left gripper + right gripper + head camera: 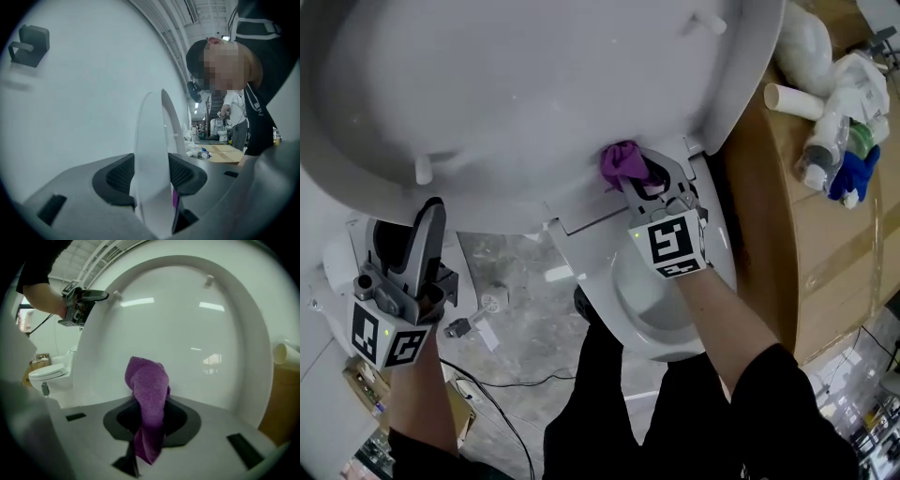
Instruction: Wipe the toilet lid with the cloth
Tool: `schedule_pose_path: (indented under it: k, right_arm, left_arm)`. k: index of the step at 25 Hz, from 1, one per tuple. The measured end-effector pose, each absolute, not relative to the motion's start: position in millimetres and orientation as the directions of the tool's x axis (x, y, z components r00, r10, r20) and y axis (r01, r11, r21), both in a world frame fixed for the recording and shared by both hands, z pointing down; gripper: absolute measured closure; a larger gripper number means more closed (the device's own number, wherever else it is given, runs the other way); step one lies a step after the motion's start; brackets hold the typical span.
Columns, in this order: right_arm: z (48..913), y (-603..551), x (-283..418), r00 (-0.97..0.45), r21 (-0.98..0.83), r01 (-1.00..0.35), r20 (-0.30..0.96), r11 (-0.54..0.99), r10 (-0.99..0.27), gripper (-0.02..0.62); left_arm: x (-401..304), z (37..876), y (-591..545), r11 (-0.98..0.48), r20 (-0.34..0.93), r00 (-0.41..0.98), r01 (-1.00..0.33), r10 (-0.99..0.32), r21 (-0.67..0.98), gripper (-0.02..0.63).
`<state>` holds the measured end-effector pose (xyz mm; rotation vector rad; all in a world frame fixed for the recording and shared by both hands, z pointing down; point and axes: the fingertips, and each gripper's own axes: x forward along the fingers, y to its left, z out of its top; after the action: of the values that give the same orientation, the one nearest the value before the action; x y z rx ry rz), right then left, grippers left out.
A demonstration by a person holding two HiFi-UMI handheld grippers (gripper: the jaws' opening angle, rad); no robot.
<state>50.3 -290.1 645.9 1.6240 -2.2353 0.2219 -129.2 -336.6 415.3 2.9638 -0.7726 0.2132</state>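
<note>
The white toilet lid [534,84] stands raised and fills the top of the head view. My left gripper [434,204] is at its lower left edge, and in the left gripper view the lid's rim [152,140] stands upright between the jaws with both pads against it. My right gripper [639,176] is shut on a purple cloth [622,164], whose bunched end lies against the lid's inner face near the hinge. In the right gripper view the cloth [149,394] sticks up from the jaws in front of the lid [197,333], and the left gripper [79,303] shows at the lid's upper left rim.
The toilet bowl [652,314] is below my right hand. A cardboard box [825,234] at the right carries bottles [834,131] and a paper roll. A cable [502,384] lies on the floor. Another toilet [44,373] stands at the left.
</note>
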Motion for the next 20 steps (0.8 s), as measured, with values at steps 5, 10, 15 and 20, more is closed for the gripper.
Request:
schedule_pose_path:
  k: [5, 10, 15, 20]
  right_arm:
    - [637, -291, 112, -0.202, 0.081, -0.965, 0.38, 0.25, -0.903, 0.5]
    - [632, -290, 146, -0.156, 0.061, -0.979, 0.401, 0.196, -0.903, 0.502]
    - [604, -273, 123, -0.213, 0.049, -0.967, 0.392, 0.251, -0.895, 0.502]
    - [559, -244, 84, -0.285, 0.025, -0.948, 0.378, 0.317, -0.881, 0.502]
  left_arm:
    - [-129, 415, -340, -0.834, 0.183, 0.823, -0.551, -0.538, 0.025, 0.396]
    - [-127, 411, -341, -0.82, 0.201, 0.804, -0.572, -0.559, 0.01, 0.396]
    - [-120, 403, -342, -0.84, 0.195, 0.825, -0.542, -0.531, 0.004, 0.394]
    - [-112, 406, -344, -0.879, 0.223, 0.863, -0.475, -0.453, 0.051, 0.394]
